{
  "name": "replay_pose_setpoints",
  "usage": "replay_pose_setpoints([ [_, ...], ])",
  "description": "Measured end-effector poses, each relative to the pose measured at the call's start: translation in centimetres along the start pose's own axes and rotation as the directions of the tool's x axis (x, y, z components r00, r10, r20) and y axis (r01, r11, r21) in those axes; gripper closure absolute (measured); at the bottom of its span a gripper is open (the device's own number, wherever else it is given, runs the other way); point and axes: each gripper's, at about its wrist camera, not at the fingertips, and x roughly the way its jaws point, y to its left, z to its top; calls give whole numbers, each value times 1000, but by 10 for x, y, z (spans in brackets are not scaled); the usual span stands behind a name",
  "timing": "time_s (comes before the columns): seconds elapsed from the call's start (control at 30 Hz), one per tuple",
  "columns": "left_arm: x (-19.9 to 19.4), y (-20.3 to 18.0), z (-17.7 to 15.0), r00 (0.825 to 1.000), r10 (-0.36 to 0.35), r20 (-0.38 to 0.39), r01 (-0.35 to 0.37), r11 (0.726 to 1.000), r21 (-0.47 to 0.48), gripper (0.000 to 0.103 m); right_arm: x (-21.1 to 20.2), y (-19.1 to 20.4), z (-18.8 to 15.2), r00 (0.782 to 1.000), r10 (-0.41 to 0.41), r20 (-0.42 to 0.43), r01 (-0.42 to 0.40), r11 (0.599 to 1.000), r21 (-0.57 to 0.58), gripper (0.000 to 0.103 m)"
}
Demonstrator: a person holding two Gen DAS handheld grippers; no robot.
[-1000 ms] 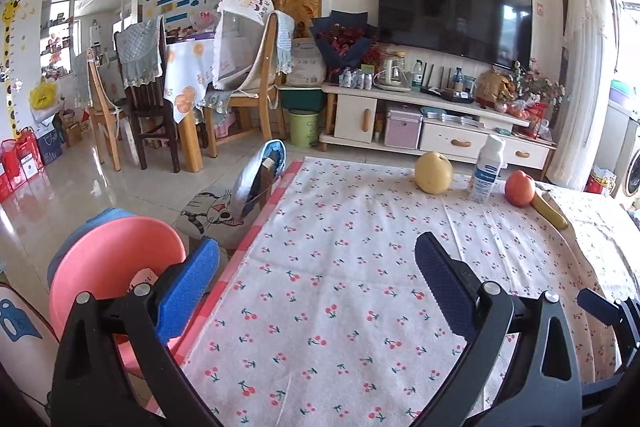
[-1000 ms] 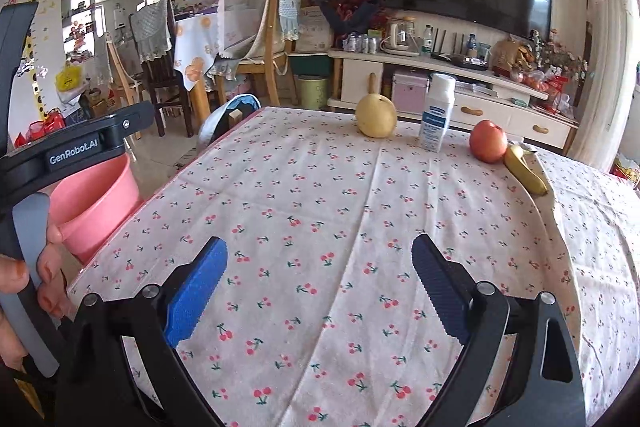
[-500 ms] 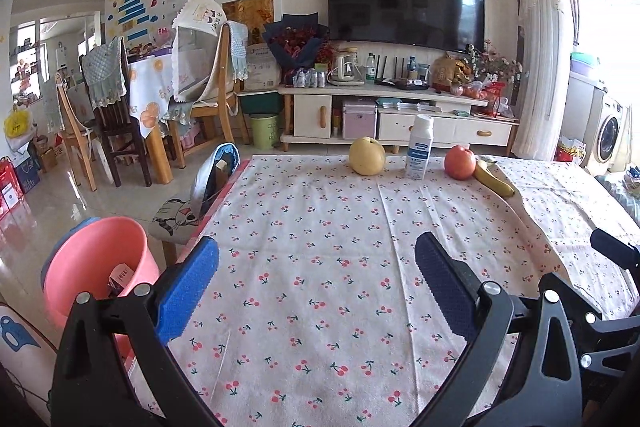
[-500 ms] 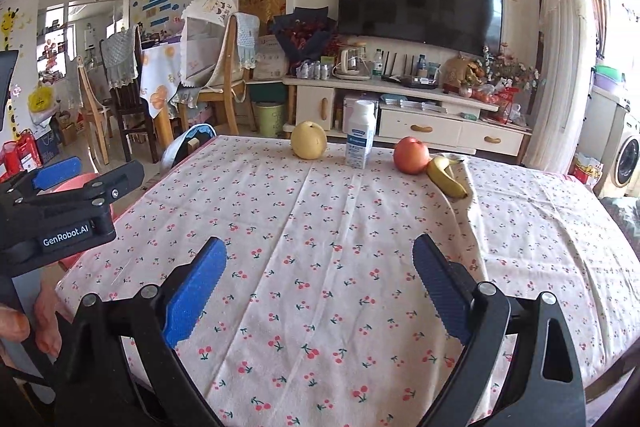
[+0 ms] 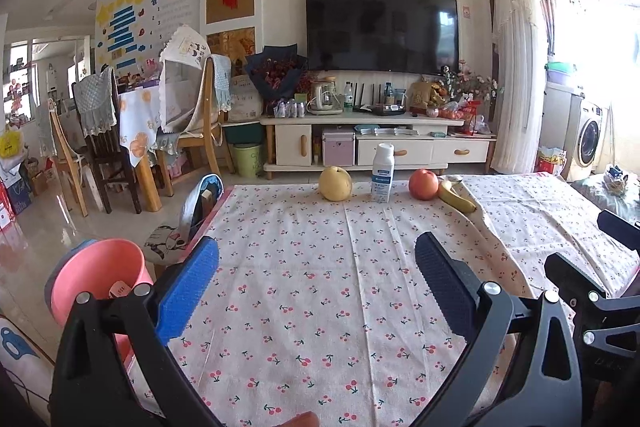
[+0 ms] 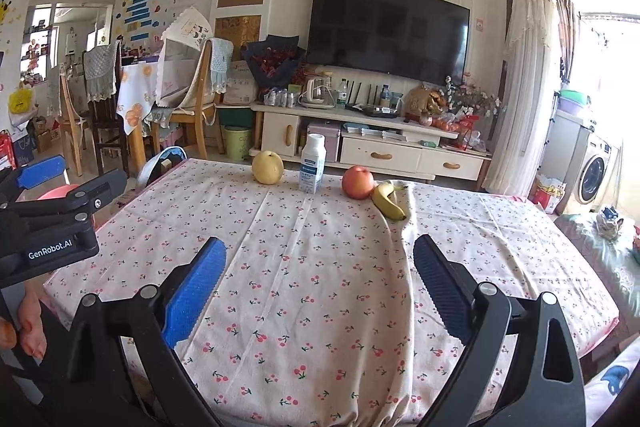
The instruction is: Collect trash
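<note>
Left wrist view shows a pink bin (image 5: 98, 279) standing on the floor just off the table's near left corner, with a scrap of labelled packaging (image 5: 119, 289) lying inside it against the far wall. In the right wrist view only a sliver of the bin's rim (image 6: 60, 193) shows, behind the other tool.

On the far edge of the table (image 5: 320, 287) four things stand in a row on the cherry-print cloth: a yellow pear (image 5: 335, 183), a white bottle (image 5: 383, 173) upright beside it, a red apple (image 5: 423, 184), and a banana (image 5: 456, 198) lying just beside the apple where the cloth folds up. The same row appears from the right wrist camera — pear (image 6: 267, 167), bottle (image 6: 312, 163), apple (image 6: 358, 182), banana (image 6: 388, 201). All four sit well apart from both tools.

The left gripper (image 5: 316, 287) hovers over the near part of the table with its jaws spread wide, nothing between the blue pad (image 5: 188, 291) and the dark pad opposite. The right gripper (image 6: 318, 287) is likewise wide apart and holds nothing; it hangs over the cloth nearer the table's middle. The left gripper's body, marked GenRobot.AI, shows at the left edge of the right wrist view, with the person's fingers (image 6: 30, 323) wrapped around its handle.

Beyond the table stand a TV cabinet (image 5: 376, 143), a wall-mounted television (image 5: 380, 29), and dining chairs (image 5: 104, 131) to the left.
</note>
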Motion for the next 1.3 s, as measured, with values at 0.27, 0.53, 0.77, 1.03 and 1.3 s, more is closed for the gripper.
replay_pose_setpoints([
  [0.27, -23, -5, 7, 999, 15, 50, -15, 1000, 9, 4, -31, 2, 14, 996, -26, 80, 27, 1000, -14, 8],
  [0.53, -41, -4, 13, 996, 11, 86, -11, 1000, 0, 4, -51, 5, 23, 990, -48, 131, 52, 998, -24, 7],
  [0.77, -44, 1, 14, 995, 11, 95, -9, 1000, -19, 4, -57, 2, 24, 988, -49, 144, 51, 999, -14, 7],
  [1.03, -35, 0, 12, 997, 9, 79, -8, 1000, -15, 4, -50, 4, 22, 991, -37, 130, 40, 999, -18, 7],
  [1.3, -12, -5, 2, 999, -11, 44, 10, 1000, 19, 4, -20, 4, 9, 997, -19, 77, 20, 1000, -11, 7],
])
